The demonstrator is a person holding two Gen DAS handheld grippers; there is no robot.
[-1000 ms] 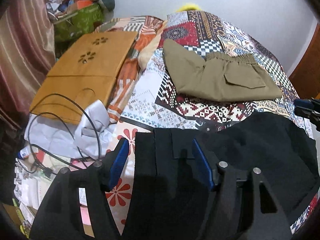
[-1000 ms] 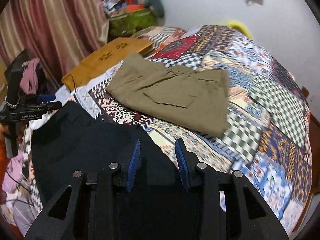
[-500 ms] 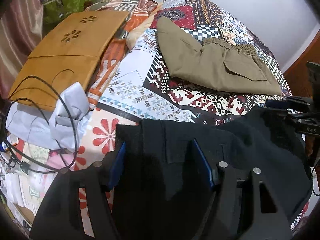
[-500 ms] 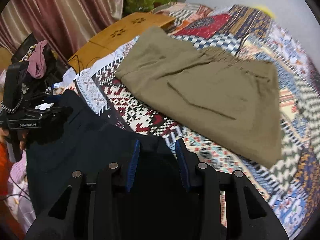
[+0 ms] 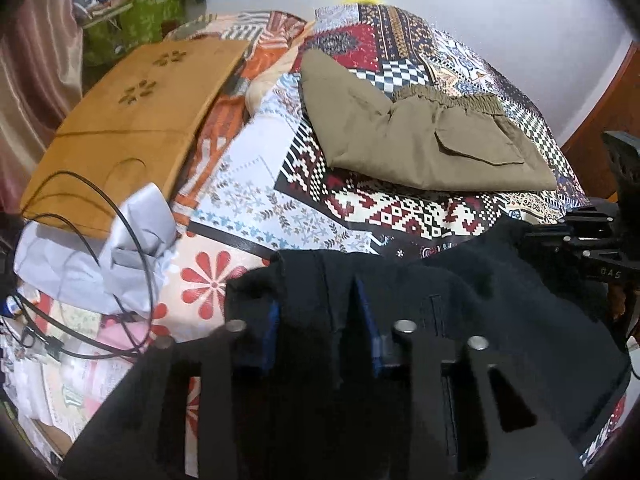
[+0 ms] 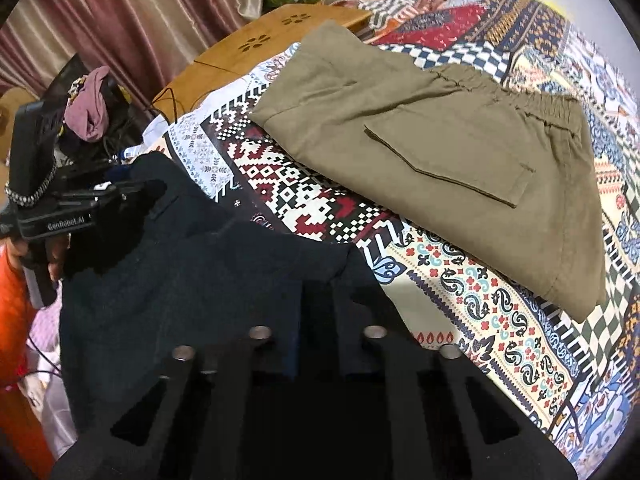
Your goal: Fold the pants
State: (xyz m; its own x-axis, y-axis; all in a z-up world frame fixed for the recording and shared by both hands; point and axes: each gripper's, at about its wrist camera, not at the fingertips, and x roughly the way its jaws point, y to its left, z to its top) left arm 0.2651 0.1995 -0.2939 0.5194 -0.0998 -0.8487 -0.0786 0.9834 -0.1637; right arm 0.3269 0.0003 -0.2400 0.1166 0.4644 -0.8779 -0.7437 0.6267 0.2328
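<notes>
Black pants (image 5: 500, 300) hang between my two grippers at the near edge of the bed; they also show in the right wrist view (image 6: 208, 280). My left gripper (image 5: 316, 320) is shut on one corner of their edge, cloth draped over its blue pads. My right gripper (image 6: 320, 320) is shut on the other corner. Each gripper shows in the other's view, the right (image 5: 592, 240) and the left (image 6: 72, 208). Folded olive pants (image 5: 420, 136) lie flat farther back on the bed, also in the right wrist view (image 6: 460, 152).
A patterned patchwork bedspread (image 5: 380, 208) covers the bed. A wooden lap table (image 5: 132, 120) lies at the left. Grey cloth (image 5: 100, 260) and black cables (image 5: 132, 272) are at the left edge. Curtains (image 6: 120, 20) hang beyond.
Both grippers have carried the black pants forward over the bed toward the olive pants. The left gripper's fingers have closed in on the cloth.
</notes>
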